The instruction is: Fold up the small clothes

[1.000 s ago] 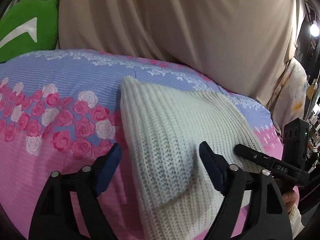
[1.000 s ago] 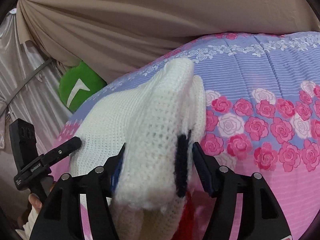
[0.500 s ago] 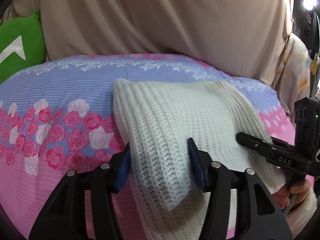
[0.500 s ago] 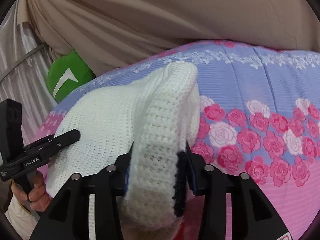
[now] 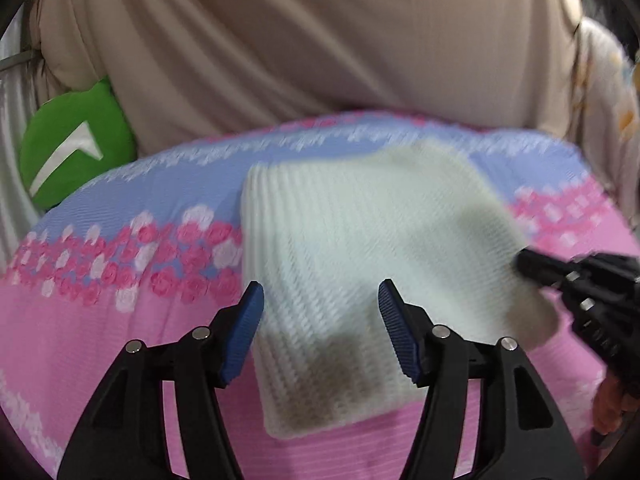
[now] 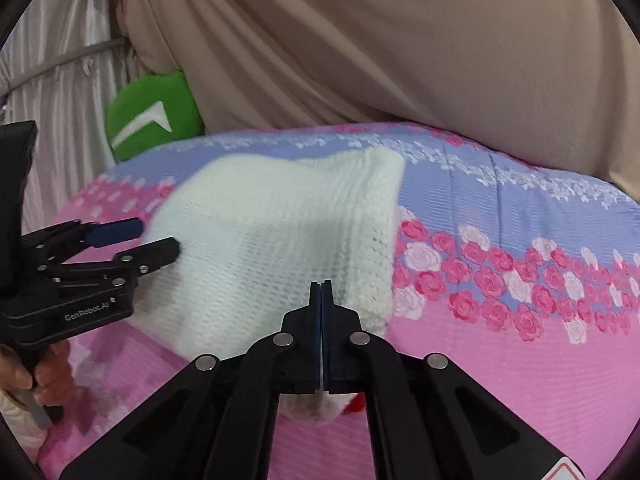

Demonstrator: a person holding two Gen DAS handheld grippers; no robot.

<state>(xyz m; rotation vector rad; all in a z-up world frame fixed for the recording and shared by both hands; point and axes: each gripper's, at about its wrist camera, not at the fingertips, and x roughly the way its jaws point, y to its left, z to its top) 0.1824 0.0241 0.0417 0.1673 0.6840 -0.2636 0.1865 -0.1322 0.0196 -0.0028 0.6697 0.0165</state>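
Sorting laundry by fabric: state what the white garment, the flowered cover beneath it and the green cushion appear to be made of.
White garment: chunky knit, likely wool or acrylic yarn; ribbed stitch rows show, matte.
Flowered cover: thin woven printed cloth, perhaps cotton; fine crosswise ribbing, matte.
Green cushion: soft plush-looking fabric with a white mark; too blurred to tell more.

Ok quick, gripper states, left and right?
Left gripper: open, over the white knit garment, holding nothing.
Right gripper: shut, apparently empty.
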